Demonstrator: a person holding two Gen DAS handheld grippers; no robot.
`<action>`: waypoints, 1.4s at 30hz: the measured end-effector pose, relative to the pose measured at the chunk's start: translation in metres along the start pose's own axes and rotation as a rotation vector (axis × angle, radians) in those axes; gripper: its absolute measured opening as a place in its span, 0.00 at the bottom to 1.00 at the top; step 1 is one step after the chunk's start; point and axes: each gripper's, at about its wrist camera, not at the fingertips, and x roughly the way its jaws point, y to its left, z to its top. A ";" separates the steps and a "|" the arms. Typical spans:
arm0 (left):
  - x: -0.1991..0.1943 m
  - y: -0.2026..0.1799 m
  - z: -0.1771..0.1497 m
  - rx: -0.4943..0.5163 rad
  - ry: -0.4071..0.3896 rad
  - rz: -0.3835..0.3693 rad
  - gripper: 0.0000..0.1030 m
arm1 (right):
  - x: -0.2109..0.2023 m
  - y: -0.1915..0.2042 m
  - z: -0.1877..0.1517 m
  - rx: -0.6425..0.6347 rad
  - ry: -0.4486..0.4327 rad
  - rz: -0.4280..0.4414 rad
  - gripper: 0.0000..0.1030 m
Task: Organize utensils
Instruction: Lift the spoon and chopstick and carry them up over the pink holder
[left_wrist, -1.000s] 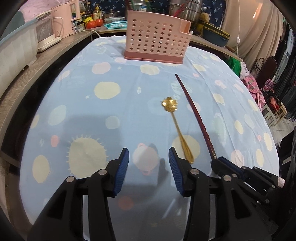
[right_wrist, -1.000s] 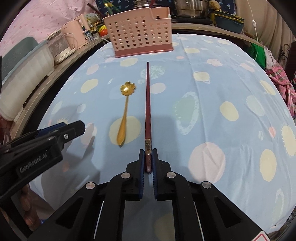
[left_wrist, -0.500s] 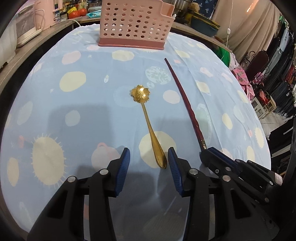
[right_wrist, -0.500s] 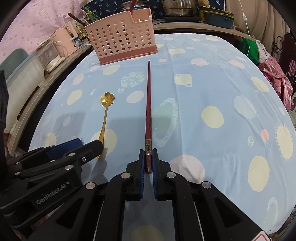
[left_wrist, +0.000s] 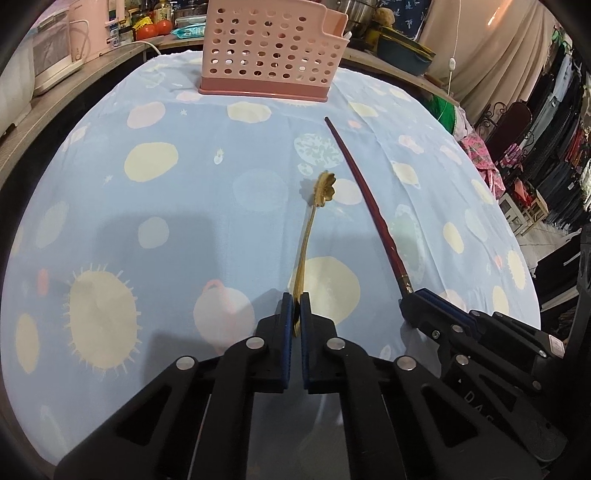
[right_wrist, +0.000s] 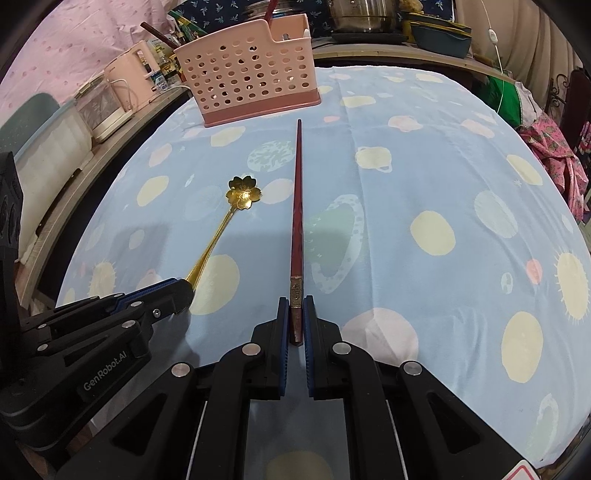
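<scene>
Left tool (left_wrist: 295, 308) pinching slim gold flower-bowled spoon (left_wrist: 314, 214); right tool (right_wrist: 296, 317) clamping tapered dark-red lacquered chopstick (right_wrist: 297, 206).

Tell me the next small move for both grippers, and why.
Probably lift both straight up. The left gripper is shut on the gold spoon handle and the right gripper is shut on the red chopstick. The pink basket stands ahead across the tablecloth.

Black plastic left gripper (left_wrist: 294, 313), blue-padded jaws, silver screws, white "GenRobot.AI" lettering
</scene>
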 end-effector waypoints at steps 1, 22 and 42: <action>-0.002 0.000 0.000 0.000 -0.004 0.000 0.02 | -0.001 0.000 0.000 0.001 0.000 0.002 0.07; -0.085 0.006 0.048 -0.009 -0.223 0.025 0.01 | -0.084 0.012 0.044 0.022 -0.203 0.099 0.07; -0.126 0.009 0.107 0.010 -0.359 0.046 0.01 | -0.122 0.009 0.115 0.055 -0.362 0.144 0.07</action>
